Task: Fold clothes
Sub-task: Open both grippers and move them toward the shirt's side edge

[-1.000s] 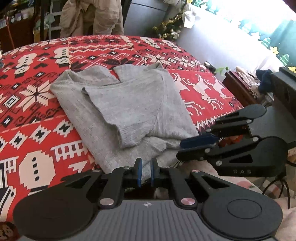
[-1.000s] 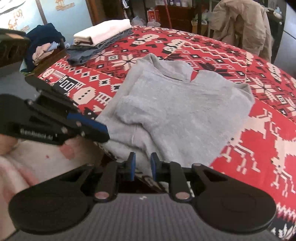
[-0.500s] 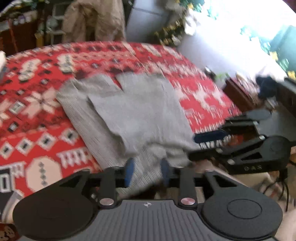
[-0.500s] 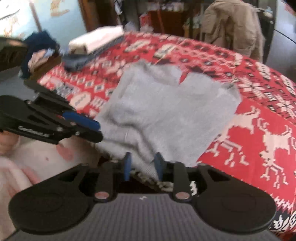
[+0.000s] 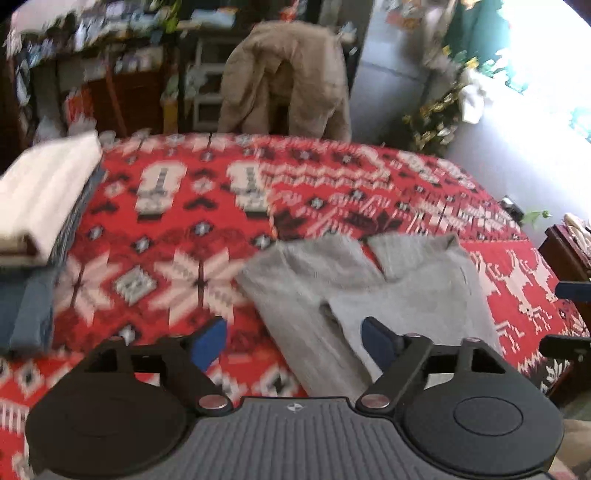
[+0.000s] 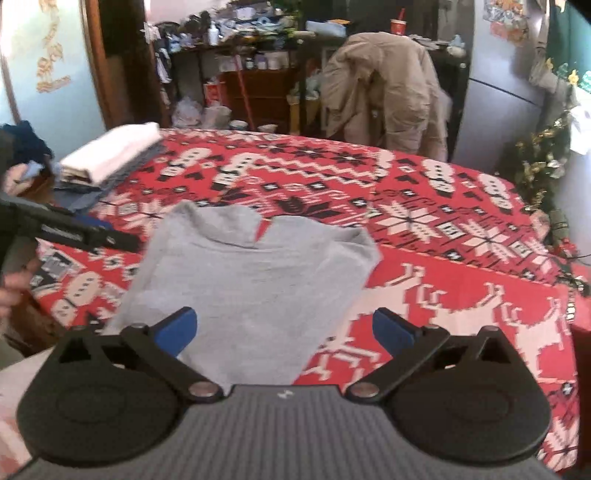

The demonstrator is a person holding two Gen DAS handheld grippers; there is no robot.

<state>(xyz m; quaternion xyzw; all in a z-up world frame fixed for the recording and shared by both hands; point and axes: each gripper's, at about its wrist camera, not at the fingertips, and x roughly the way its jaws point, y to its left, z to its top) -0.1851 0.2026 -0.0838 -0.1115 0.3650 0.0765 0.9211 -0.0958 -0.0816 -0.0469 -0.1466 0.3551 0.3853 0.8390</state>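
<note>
While both held wide apart and empty: left hand-held gripper (image 5: 293,341), right hand-held gripper (image 6: 282,332), grey sweater (image 6: 255,280) lying folded on the red patterned tabletop (image 6: 461,295).
Seen from the left wrist only: right hand-held gripper's tip at frame edge; from the right only, a thumb (image 6: 14,282) beside the left one.

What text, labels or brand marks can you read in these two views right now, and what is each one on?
No text reads clearly in either view.
Left gripper body: a small round logo, no letters legible.
Right gripper body: a small pale mark, not readable.
Side of the left gripper as the right wrist view shows it: white lettering, too blurred to read.
Red cup on the back shelf: any print is too small to read.
</note>
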